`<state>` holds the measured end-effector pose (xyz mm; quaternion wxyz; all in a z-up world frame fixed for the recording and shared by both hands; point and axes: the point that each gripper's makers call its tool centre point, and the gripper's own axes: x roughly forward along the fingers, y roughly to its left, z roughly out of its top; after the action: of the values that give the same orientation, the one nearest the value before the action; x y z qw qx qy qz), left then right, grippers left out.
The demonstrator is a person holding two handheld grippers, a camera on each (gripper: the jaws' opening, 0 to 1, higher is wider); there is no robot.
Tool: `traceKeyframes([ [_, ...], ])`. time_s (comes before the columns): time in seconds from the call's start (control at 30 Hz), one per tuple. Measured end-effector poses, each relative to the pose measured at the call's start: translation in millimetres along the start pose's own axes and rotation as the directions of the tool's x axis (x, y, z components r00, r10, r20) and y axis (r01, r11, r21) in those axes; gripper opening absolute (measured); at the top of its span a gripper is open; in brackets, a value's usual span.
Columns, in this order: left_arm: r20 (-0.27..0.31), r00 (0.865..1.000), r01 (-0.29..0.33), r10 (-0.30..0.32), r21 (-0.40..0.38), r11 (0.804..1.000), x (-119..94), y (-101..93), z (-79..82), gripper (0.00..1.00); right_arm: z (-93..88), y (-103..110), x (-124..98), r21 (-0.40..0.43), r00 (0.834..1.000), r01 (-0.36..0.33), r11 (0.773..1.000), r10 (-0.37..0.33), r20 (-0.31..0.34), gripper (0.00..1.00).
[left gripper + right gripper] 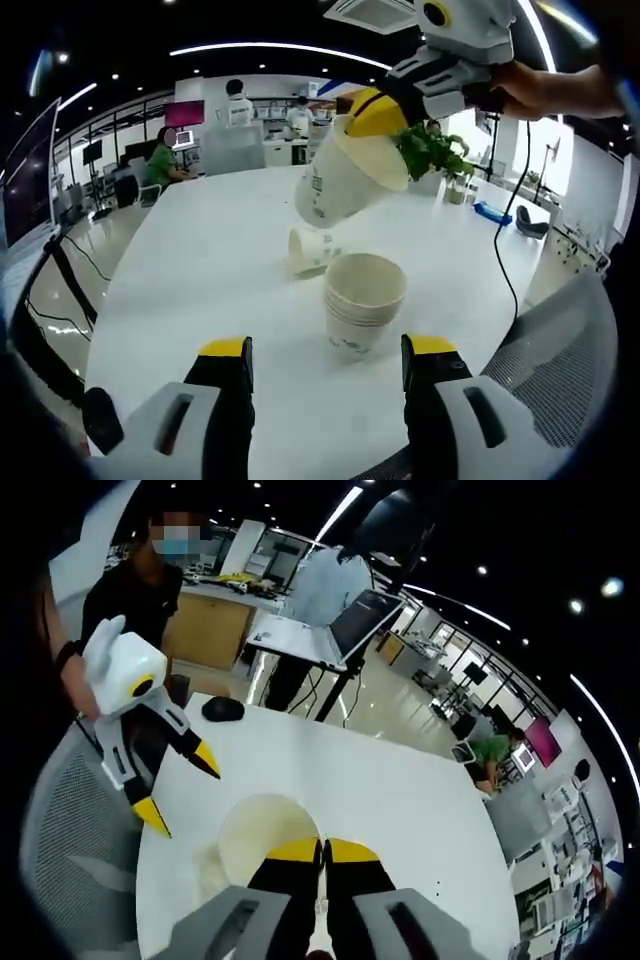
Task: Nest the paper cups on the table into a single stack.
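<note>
- The round white table (200, 270) carries the paper cups; a mesh office chair (560, 340) stands at its edge in the left gripper view.
- A stack of nested paper cups (362, 310) stands upright on the table, just ahead of and between the left gripper's (326, 352) yellow-tipped jaws, which are spread wide with nothing in them.
- The right gripper (385, 108) comes into the left gripper view from the upper right, clenched on the rim of a single paper cup (345, 180), held tilted in the air above and behind the stack, apart from it.
- In the right gripper view, that gripper's (322, 852) jaws are pinched together on the thin cup wall, the cup's pale inside (255, 840) showing to their left.
- Another paper cup (312, 250) lies on its side on the table, just behind the stack.
- A potted green plant (432, 152) stands farther back on the table.
- A dark computer mouse (222, 709) lies near the table's far edge in the right gripper view.
</note>
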<state>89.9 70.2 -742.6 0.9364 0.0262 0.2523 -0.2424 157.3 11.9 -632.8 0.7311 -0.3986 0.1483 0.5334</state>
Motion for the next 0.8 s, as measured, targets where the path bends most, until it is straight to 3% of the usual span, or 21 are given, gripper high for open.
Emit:
traceKeyframes([
  [0.8, 0.007, 1.000, 0.000, 0.000, 0.001, 1.000, -2, -1.0, 2.8, 0.59, -18.2, 50, 7, 0.034, 0.993, -0.107, 0.994, 0.108, -0.040, 0.00],
])
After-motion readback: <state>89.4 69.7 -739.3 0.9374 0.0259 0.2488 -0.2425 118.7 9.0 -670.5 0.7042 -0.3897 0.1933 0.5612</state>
